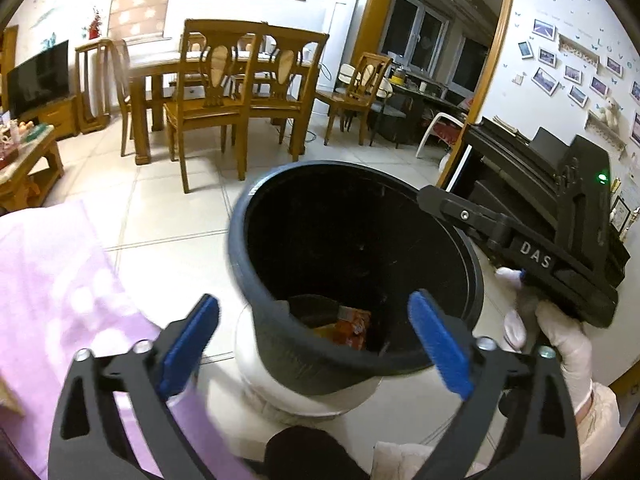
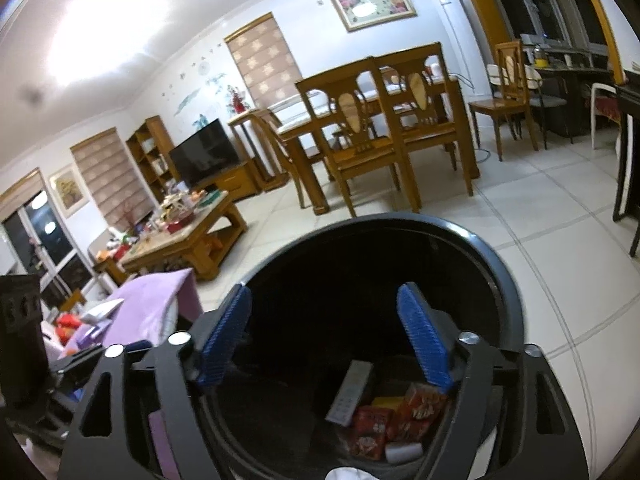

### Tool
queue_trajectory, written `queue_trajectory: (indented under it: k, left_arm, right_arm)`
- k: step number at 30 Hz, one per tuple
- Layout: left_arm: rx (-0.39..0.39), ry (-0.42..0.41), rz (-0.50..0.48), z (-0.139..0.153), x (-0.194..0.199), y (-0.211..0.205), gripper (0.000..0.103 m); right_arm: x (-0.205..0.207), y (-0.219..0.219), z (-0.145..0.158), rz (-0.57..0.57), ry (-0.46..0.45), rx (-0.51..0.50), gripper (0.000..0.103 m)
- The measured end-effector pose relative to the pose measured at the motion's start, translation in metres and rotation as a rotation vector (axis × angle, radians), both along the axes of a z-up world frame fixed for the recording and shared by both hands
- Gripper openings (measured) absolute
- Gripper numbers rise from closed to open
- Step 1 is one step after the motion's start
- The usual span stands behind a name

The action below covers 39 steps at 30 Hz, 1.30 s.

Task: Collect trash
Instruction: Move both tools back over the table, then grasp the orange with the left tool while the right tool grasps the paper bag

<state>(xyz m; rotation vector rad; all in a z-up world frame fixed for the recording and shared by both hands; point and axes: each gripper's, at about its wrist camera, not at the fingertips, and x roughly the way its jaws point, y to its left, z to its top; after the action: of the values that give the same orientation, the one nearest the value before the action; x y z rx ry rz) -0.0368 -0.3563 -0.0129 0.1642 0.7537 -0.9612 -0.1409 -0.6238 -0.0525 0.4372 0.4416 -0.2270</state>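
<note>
Hovering spread and empty over the bin mouth, right hand-held gripper (image 2: pixel 324 336), likely just above the drop point. Spread too and gripping nothing, left hand-held gripper (image 1: pixel 314 344), at the near rim of the trash bin (image 1: pixel 256 280), probably to steady it. Deep inside, red snack wrappers (image 2: pixel 400 416) and a grey remote-like piece (image 2: pixel 350 392), already collected. Beside, a purple blanket (image 1: pixel 60 280).

The trash bin (image 2: pixel 400 264) stands on the floor (image 2: pixel 560 248). Cartons (image 2: pixel 394 416) and a remote control (image 2: pixel 350 392) lie in its bottom. Both tongs sit above its rim. Behind it stand chairs (image 2: pixel 360 148); to the left, a low bench (image 2: pixel 188 228).
</note>
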Motion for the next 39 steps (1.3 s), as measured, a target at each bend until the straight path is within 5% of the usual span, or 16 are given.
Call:
queue_trajectory:
  k: [6, 20, 29, 34, 39]
  left_arm:
    - [-0.029, -0.001, 0.125, 0.012, 0.012, 0.074, 0.098]
    - [-0.023, 0.038, 0.695, 0.0, 0.086, 0.324, 0.098]
    - [0.057, 0.121, 0.756, -0.029, 0.129, 0.355, 0.096]
    - [0.039, 0.168, 0.758, -0.035, 0.137, 0.369, 0.092]
    - [0.045, 0.181, 0.763, -0.039, 0.145, 0.375, 0.074]
  right_arm:
    - [0.029, 0.044, 0.016, 0.123, -0.007, -0.002, 0.09]
    - [0.116, 0.249, 0.042, 0.643, 0.003, -0.143, 0.089]
    - [0.151, 0.366, 0.029, 0.896, 0.127, -0.378, 0.067]
    - [0.164, 0.4, 0.005, 0.988, 0.166, -0.553, 0.064]
    - [0.181, 0.418, -0.016, 1.049, 0.235, -0.681, 0.044]
